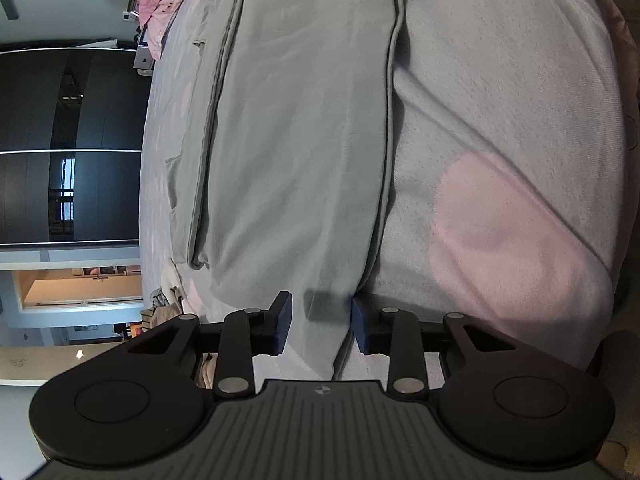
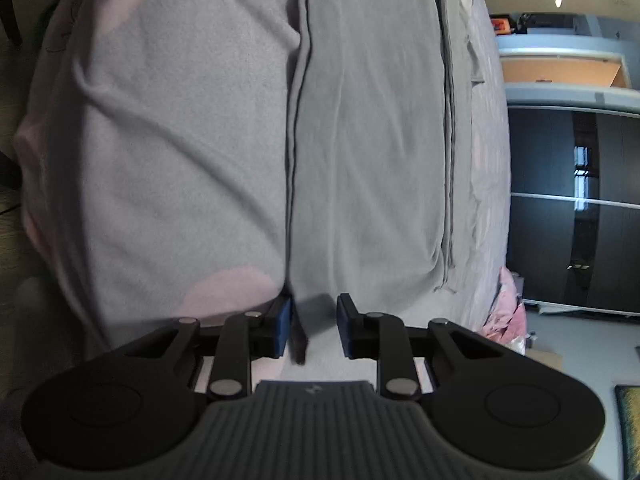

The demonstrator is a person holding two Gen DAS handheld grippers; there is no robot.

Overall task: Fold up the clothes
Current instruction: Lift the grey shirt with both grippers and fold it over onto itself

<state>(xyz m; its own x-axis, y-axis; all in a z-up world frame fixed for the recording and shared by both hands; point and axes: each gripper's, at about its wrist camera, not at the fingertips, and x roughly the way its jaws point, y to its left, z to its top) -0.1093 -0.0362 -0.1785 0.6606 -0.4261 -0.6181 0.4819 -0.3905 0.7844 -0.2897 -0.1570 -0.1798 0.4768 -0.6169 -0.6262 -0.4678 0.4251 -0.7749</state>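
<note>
A grey garment (image 1: 296, 152) lies flat on a bed with a grey cover with pink patches (image 1: 500, 128). Its hemmed edge (image 1: 390, 120) runs straight away from my left gripper (image 1: 321, 322). The left jaws are open and straddle the near end of that edge, low at the cloth. In the right wrist view the same garment (image 2: 368, 140) lies on the bedcover (image 2: 180, 140). My right gripper (image 2: 313, 326) is open, its jaws on either side of the garment's dark hem (image 2: 294, 160) at the near end.
A pink heap of clothes (image 1: 160, 4) lies at the far end of the bed and shows again in the right wrist view (image 2: 506, 316). More crumpled clothes (image 1: 164, 308) lie by the bed edge. A dark wardrobe (image 2: 576, 208) stands beyond.
</note>
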